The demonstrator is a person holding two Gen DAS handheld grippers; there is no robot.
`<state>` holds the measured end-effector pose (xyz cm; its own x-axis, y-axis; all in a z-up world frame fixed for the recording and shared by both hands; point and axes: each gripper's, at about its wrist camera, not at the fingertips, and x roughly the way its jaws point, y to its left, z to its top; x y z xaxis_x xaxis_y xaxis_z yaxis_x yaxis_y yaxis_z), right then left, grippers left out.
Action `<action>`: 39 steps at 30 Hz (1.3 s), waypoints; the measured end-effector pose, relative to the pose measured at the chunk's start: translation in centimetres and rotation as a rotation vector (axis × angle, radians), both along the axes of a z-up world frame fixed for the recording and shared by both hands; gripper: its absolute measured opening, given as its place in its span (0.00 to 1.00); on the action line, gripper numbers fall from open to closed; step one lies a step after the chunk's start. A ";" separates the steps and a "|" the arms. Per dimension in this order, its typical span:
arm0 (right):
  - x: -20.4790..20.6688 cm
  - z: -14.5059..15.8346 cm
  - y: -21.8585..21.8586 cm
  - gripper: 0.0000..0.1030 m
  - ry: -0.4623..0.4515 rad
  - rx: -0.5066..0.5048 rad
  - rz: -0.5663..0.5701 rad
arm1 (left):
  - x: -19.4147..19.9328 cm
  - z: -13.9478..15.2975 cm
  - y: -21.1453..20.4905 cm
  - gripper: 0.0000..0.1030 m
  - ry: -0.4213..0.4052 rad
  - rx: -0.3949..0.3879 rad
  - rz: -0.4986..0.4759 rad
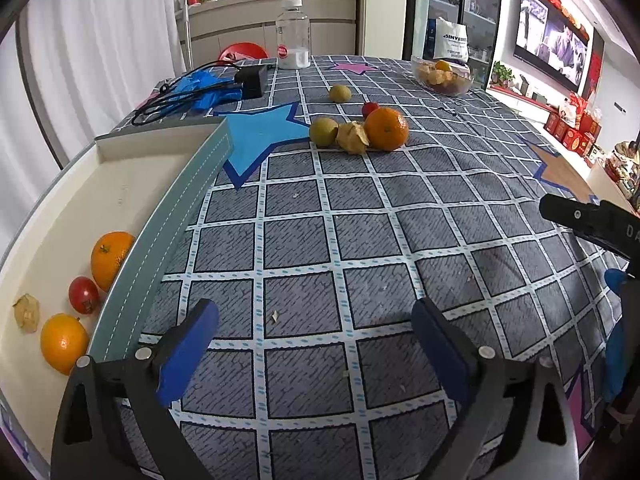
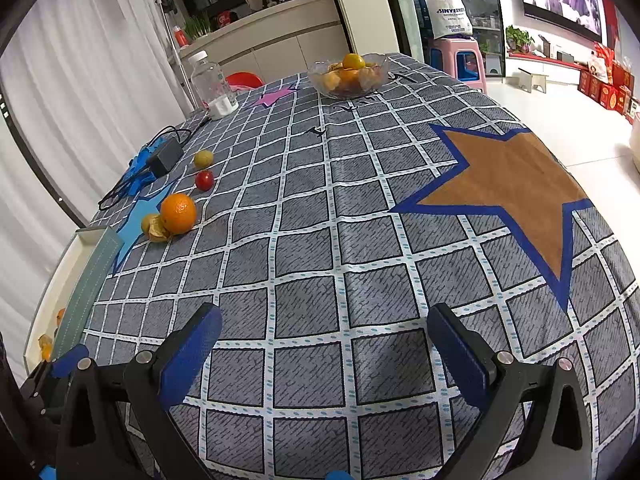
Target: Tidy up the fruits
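- Left wrist view: left tongs [image 1: 316, 344] hung spread apart, holding nothing, above the surface [image 1: 304, 248]. Tray [image 1: 132, 176] at the left edge held two oranges [image 1: 110, 258], a tomato [image 1: 83, 295] and a physalis [image 1: 26, 312].
- Right wrist view: right tongs [image 2: 324, 352] gaped apart too, empty. Loose orange [image 2: 178, 213] sat near the far-left corner, touching a husked fruit [image 2: 154, 229].

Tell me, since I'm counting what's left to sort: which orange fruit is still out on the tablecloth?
The big orange beside the husked fruit, near the blue star; the other two oranges already sit inside the tray.
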<state>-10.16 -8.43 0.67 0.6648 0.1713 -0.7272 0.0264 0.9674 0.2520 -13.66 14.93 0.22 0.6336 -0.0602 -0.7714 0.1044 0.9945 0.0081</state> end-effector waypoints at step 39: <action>0.0 0.2 -0.1 1.00 -0.007 0.017 0.003 | 6.4 5.9 -3.2 0.96 -0.009 -0.028 -0.060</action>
